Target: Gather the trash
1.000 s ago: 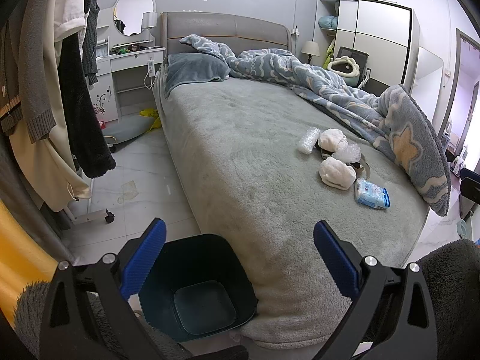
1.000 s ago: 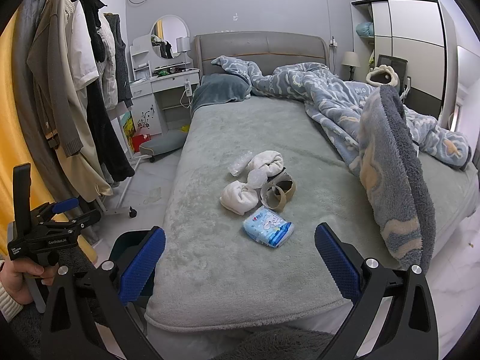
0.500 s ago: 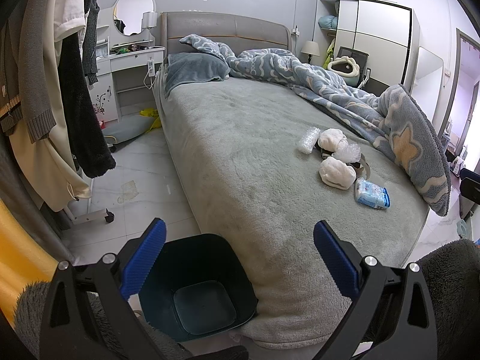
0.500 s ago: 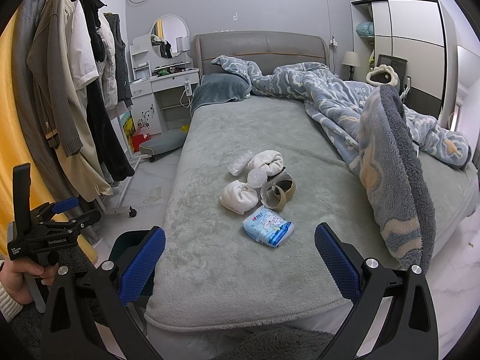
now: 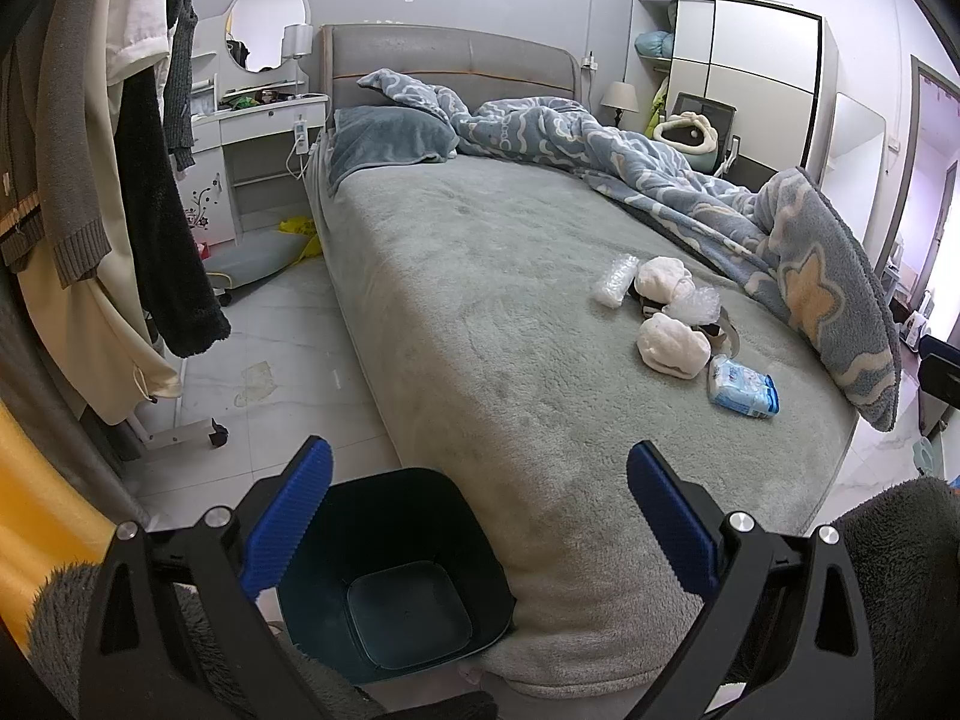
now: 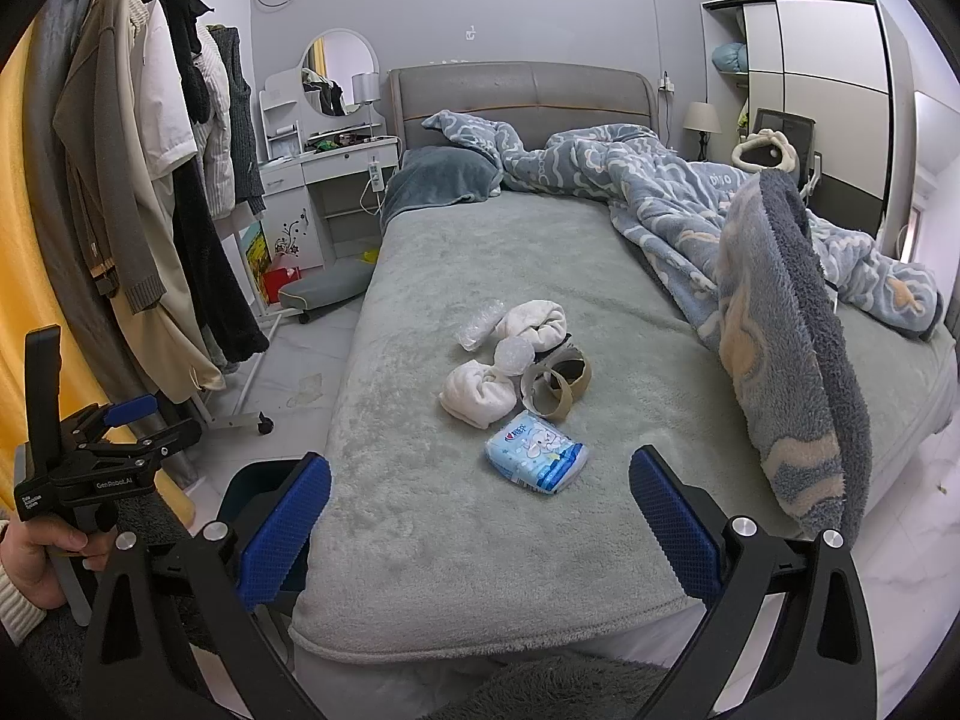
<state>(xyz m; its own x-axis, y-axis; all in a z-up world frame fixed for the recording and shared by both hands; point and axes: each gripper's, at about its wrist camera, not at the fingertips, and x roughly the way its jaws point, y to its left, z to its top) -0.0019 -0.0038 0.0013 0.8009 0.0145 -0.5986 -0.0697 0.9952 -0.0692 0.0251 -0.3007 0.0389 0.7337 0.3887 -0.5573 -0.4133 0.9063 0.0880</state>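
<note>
a small heap of trash lies on the grey plush bed cover (image 6: 456,546), toward the foot half of the bed and well apart from both tools. nearest the foot edge is a flat light-blue plastic tissue pack (image 6: 535,459) with a cartoon print, lying slightly askew. just behind it sit two crumpled white wads of cloth or paper, one (image 6: 477,399) close to the pack and one (image 6: 534,324) farther back. between them rest a scrunched ball of clear plastic wrap (image 6: 513,355) and a pair of brown cardboard tape rings (image 6: 557,384), the rings touching each other. a clear crushed plastic bag (image 6: 479,326) lies at the heap's left edge. the same cluster shows in the left view, the tissue pack (image 5: 741,387) at its near end.

a dark teal square plastic bin (image 5: 396,570) stands on the floor, pressed against the bed's foot corner, open and bare inside.

the left gripper (image 5: 477,519) is spread wide over the bin and grasps nothing. the right gripper (image 6: 480,522) is likewise spread wide above the bed's foot edge, with nothing between its blue pads (image 6: 285,531). a rumpled blue patterned blanket (image 6: 780,276) is bunched along the bed's right side.
</note>
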